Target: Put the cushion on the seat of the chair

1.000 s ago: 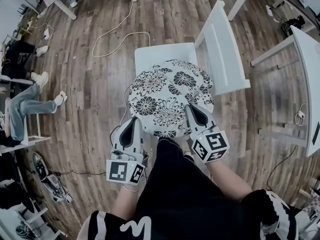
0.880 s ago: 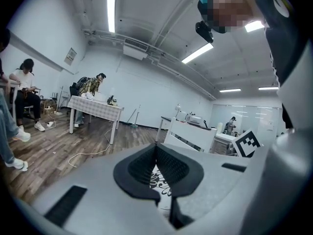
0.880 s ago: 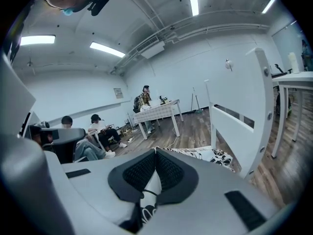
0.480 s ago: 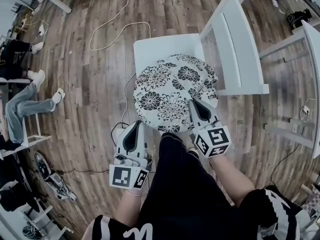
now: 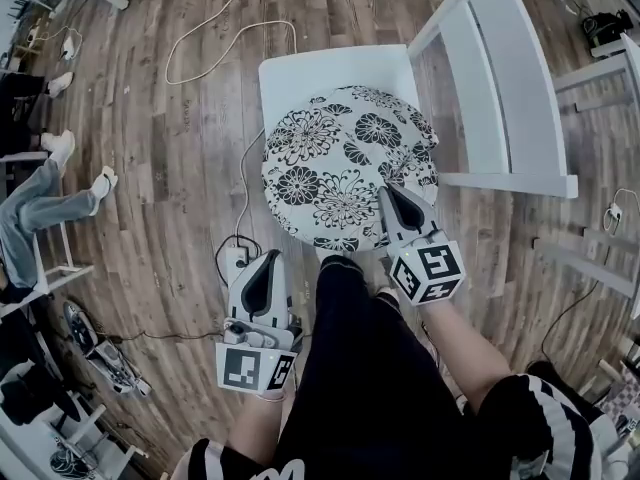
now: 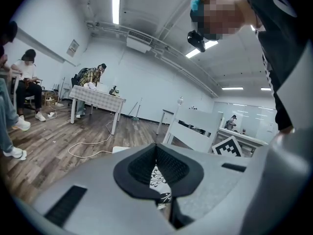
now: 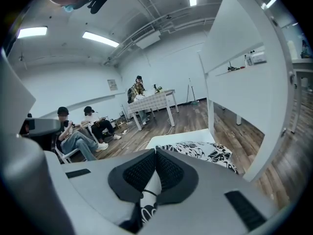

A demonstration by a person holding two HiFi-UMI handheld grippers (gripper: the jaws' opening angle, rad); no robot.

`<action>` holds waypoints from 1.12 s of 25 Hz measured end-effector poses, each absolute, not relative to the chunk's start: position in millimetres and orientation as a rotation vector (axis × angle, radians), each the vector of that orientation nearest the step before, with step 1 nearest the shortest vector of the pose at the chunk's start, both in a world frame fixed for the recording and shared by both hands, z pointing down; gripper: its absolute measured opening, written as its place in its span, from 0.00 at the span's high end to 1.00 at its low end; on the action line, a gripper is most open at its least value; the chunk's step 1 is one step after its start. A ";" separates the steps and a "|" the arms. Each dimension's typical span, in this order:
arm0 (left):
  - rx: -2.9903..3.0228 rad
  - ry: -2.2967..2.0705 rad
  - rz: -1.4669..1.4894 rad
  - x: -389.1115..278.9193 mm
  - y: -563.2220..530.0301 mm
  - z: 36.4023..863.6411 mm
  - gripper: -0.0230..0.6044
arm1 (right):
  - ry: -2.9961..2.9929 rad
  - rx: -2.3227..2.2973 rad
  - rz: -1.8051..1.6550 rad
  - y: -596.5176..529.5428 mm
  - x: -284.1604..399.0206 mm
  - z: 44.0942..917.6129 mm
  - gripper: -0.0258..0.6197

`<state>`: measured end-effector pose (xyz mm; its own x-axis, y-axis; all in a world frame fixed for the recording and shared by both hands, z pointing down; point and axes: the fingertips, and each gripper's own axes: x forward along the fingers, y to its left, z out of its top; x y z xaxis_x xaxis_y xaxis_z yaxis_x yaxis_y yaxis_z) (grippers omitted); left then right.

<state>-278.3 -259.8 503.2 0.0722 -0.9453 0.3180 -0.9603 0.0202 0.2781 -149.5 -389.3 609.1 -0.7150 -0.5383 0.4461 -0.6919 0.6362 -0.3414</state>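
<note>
Left gripper (image 5: 267, 260): jaws pressed together with nothing between them; it sits clear of the cushion, just short of the near rim.
Cushion (image 5: 340, 163): round, with a black-and-white floral print; it lies on the white chair seat (image 5: 310, 73), ahead and to the right of the left gripper.
Right gripper (image 5: 393, 192): jaws clamped on the cushion's near right rim, with patterned fabric between the pads.
Chair backrest (image 5: 505, 78): white slats, ahead and to the right of the right gripper.

Head view looks steeply down; 2 gripper views skim low; all share the cushion (image 5: 345, 168).
</note>
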 end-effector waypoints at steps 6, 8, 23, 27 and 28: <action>1.946 -1.876 0.050 -272.9 -248.7 513.5 0.96 | -2.530 0.989 0.733 -377.4 -145.0 634.6 0.93; 1.947 -1.875 0.053 -273.8 -247.7 516.4 0.96 | -2.521 0.984 0.721 -377.7 -146.1 643.7 0.93; 1.960 -1.852 0.067 -266.7 -214.3 528.3 0.96 | -2.476 1.034 0.669 -372.6 -142.5 682.5 0.93; 1.959 -1.853 0.067 -267.4 -204.2 532.6 0.96 | -2.470 1.057 0.656 -372.3 -141.6 692.1 0.93; 1.960 -1.851 0.068 -267.3 -202.6 532.6 0.96 | -2.466 1.064 0.653 -373.0 -141.3 694.4 0.93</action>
<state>-267.3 -202.6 532.6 0.1022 -0.9385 0.3298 -0.9601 -0.0063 0.2797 -141.3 -373.0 694.4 -0.6435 -0.5757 0.5044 -0.7499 0.6064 -0.2645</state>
